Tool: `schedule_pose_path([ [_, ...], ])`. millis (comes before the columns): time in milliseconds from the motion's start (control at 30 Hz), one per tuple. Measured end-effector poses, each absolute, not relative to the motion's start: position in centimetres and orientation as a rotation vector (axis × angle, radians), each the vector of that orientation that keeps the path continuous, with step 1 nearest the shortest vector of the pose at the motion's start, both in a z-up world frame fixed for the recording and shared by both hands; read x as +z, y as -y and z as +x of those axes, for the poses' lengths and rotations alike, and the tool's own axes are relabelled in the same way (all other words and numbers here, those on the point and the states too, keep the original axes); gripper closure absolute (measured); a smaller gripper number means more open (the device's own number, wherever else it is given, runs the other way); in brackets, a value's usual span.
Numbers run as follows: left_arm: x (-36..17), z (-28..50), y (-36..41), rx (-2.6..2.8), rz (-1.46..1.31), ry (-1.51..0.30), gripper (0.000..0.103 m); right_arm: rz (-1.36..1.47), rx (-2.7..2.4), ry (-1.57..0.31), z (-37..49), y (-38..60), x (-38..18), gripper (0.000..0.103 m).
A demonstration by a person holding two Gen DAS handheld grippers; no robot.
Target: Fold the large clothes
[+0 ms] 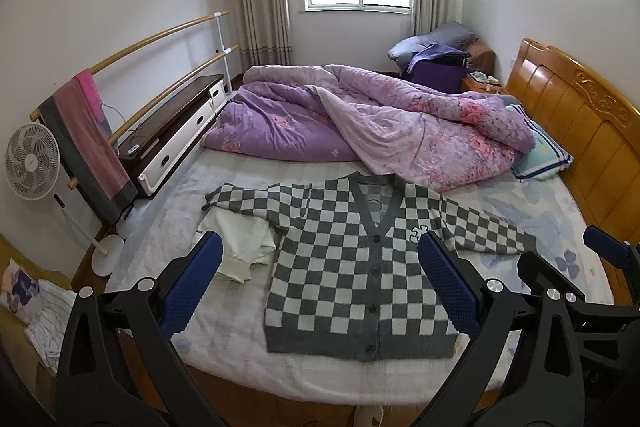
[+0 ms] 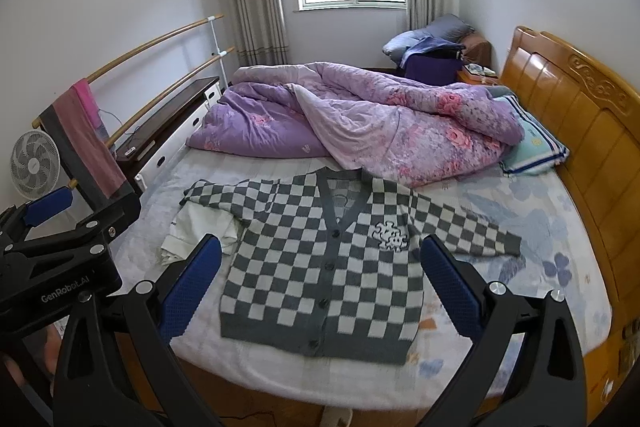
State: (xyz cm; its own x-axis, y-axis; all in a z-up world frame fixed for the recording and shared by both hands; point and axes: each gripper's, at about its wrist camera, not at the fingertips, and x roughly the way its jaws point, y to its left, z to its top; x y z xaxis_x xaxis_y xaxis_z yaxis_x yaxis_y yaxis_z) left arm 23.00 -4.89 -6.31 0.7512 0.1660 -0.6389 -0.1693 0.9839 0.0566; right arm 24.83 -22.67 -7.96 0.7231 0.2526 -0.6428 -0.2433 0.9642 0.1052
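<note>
The left tongs (image 1: 320,287) are nearest to the camera, with their two blue-padded fingers wide apart and nothing between them. The right tongs (image 2: 322,287) are also spread apart and empty, and both pairs hang above the near edge of the bed (image 1: 224,359).

The checkered cardigan (image 1: 352,267) lies flat on the bed sheet, front side up and buttoned, with the hem toward the camera and the V-neck toward the far side. Both sleeves are stretched out to the sides. Its left-hand sleeve in the picture lies partly over a white garment (image 1: 240,247), which is rumpled just beside the cardigan body. A small white emblem (image 2: 391,235) sits on the chest.

Behind the cardigan, a purple floral quilt (image 1: 380,123) is bunched across the bed, and its near edge touches the collar. A striped pillow (image 1: 540,155) lies near the wooden headboard (image 1: 576,123). At the left side stand a white fan (image 1: 32,161) and a rail with a pink and grey towel (image 1: 88,143).
</note>
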Motion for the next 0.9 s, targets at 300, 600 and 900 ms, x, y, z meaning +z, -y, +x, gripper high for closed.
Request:
schedule_pose_path([
  [300, -8.3, 29.2, 5.1, 0.238, 0.007, -0.747, 0.005, 0.014, 0.323, -0.752, 30.9, 22.9, -10.0, 0.007],
  [600, -11.7, 34.6, 1.3, 0.205, 0.013, -0.800, 0.005, 0.001, 0.280, -0.786, 35.7, 19.0, -12.5, 0.007],
  [900, -18.1, 42.7, -8.6, 0.083, 0.001, -0.914, 0.005, -0.015, 0.192, -0.868, 41.5, 10.1, -17.1, 0.007],
])
